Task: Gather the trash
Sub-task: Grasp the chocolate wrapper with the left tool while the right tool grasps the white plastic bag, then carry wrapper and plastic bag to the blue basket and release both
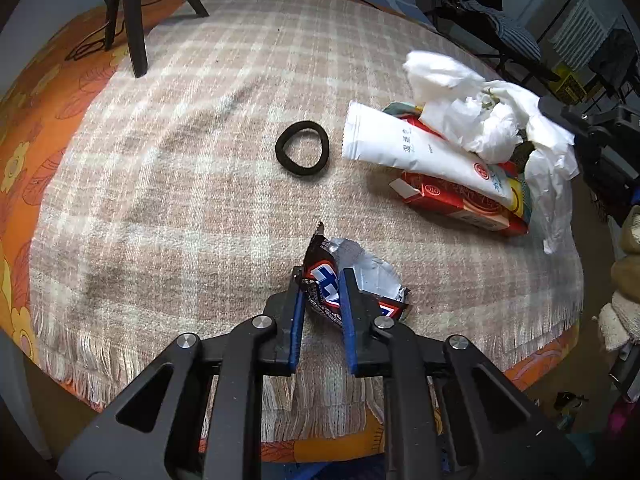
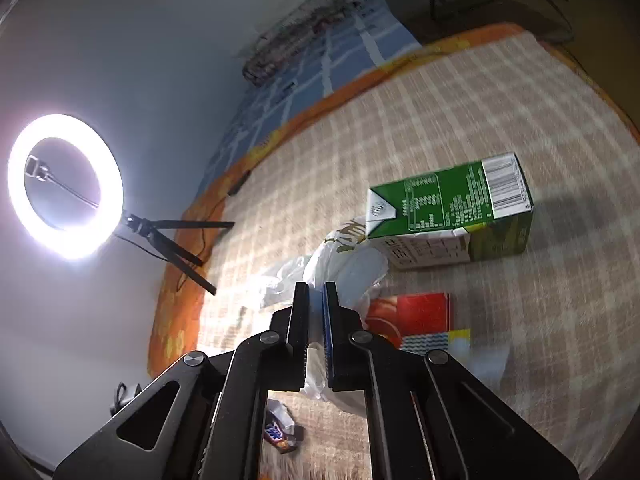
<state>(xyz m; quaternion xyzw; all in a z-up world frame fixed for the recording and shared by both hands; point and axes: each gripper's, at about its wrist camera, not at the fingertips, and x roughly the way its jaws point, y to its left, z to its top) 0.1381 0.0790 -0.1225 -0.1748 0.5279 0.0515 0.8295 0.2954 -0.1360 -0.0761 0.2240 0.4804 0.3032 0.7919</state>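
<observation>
My left gripper (image 1: 320, 276) is shut on a dark candy bar wrapper (image 1: 334, 276) with a silver torn end, at the near edge of the plaid blanket. A white plastic bag (image 1: 492, 120) lies at the right, held by my right gripper (image 1: 560, 114) at the far right edge of the left wrist view. In the right wrist view my right gripper (image 2: 316, 290) is shut on the white bag (image 2: 344, 276). A white tube (image 1: 420, 152) and a red box (image 1: 460, 200) lie at the bag. A green carton (image 2: 452, 208) lies beyond the bag. The wrapper (image 2: 280, 432) shows below.
A black hair tie (image 1: 302, 148) lies mid-blanket. A lit ring light (image 2: 66, 186) stands on a tripod (image 1: 134, 12) at the blanket's far left. The plaid blanket (image 1: 160, 200) covers an orange floral sheet (image 1: 24, 120). Cluttered furniture stands at the right.
</observation>
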